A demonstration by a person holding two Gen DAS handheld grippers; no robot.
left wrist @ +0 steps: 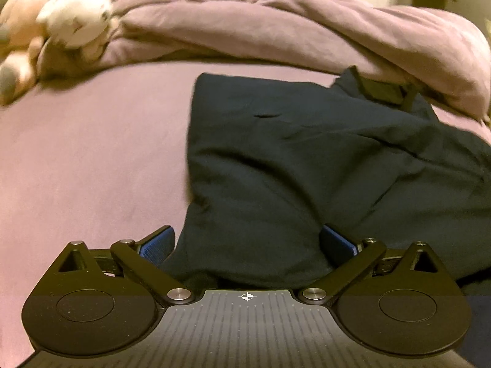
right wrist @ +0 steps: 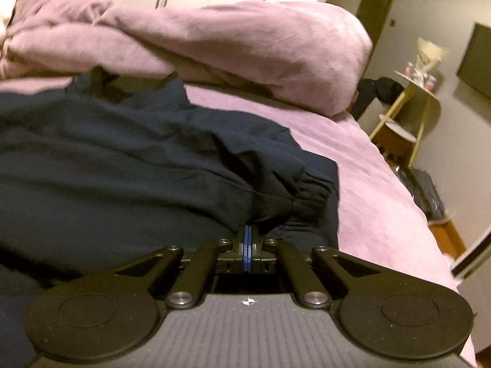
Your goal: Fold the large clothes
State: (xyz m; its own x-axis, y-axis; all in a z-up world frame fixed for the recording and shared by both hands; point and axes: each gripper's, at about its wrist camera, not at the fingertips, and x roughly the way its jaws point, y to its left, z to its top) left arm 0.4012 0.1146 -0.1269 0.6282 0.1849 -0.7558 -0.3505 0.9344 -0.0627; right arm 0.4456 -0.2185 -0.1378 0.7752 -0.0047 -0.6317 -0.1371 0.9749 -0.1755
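A large dark navy garment [left wrist: 307,159] lies spread on the lilac bed sheet [left wrist: 92,159]. My left gripper [left wrist: 247,245] is open wide, and a fold of the garment's near edge runs between its blue pads [left wrist: 156,245] without being pressed. In the right wrist view the same garment [right wrist: 122,168] shows a sleeve with a gathered elastic cuff [right wrist: 310,190]. My right gripper [right wrist: 247,234] is shut, its blue pads pinching a bunch of the fabric just beside that cuff.
A crumpled lilac duvet [left wrist: 276,27] is heaped along the back of the bed. Plush toys [left wrist: 73,15] lie at the back left. The bed's right edge drops to a floor with a small yellow shelf [right wrist: 411,113] and a dark bag [right wrist: 423,190].
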